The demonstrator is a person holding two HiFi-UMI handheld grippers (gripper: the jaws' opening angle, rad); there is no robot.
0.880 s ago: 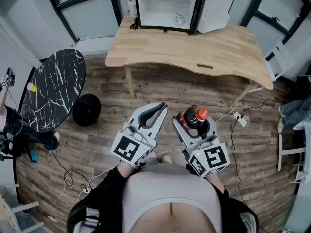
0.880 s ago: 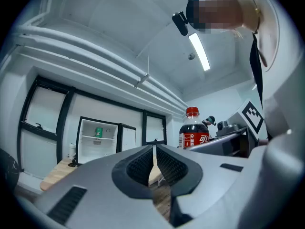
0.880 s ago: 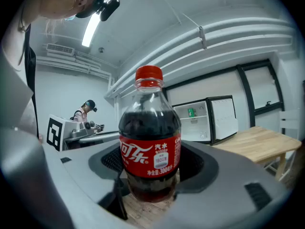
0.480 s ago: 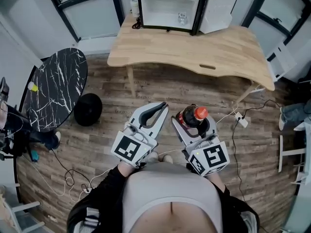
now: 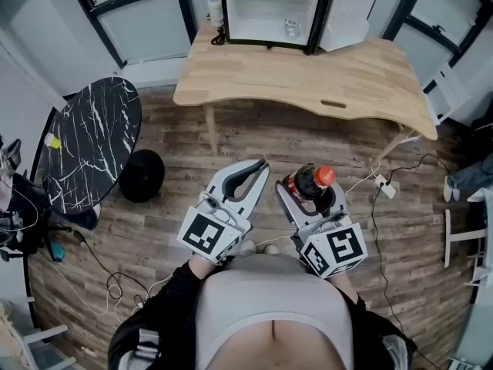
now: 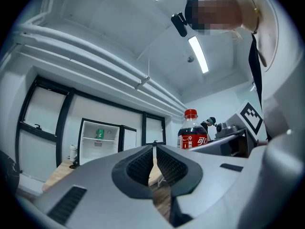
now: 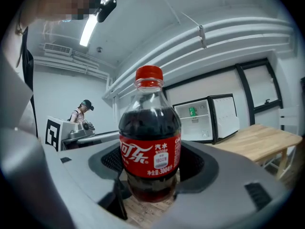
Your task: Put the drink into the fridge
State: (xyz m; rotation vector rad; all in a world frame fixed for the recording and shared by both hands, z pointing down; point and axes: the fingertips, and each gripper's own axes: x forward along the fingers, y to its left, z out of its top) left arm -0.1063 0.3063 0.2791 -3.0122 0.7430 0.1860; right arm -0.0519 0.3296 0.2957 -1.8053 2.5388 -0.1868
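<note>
Changes since the earlier frames:
- left gripper (image 5: 263, 163) and right gripper (image 5: 311, 187), the latter with cola bottle (image 5: 306, 185): both marginally nearer the front edge of the wooden table (image 5: 370, 75), and the bottle cap shows a touch higher in the head view
- bystander (image 5: 23, 199), far left of the wooden table: held device (image 5: 11, 154) is lower, down from its raised position
- second person's leg (image 5: 468, 177), off the table's right end: slightly lower and further from the table
- fridge (image 5: 266, 25), at the table's far edge: its top is cropped a little more

Upright dark cola bottle (image 5: 306, 182), red cap and label, clamped in the right tool (image 5: 312, 195); open fridge (image 5: 269, 10) at 12 o'clock on the table (image 5: 370, 75).
</note>
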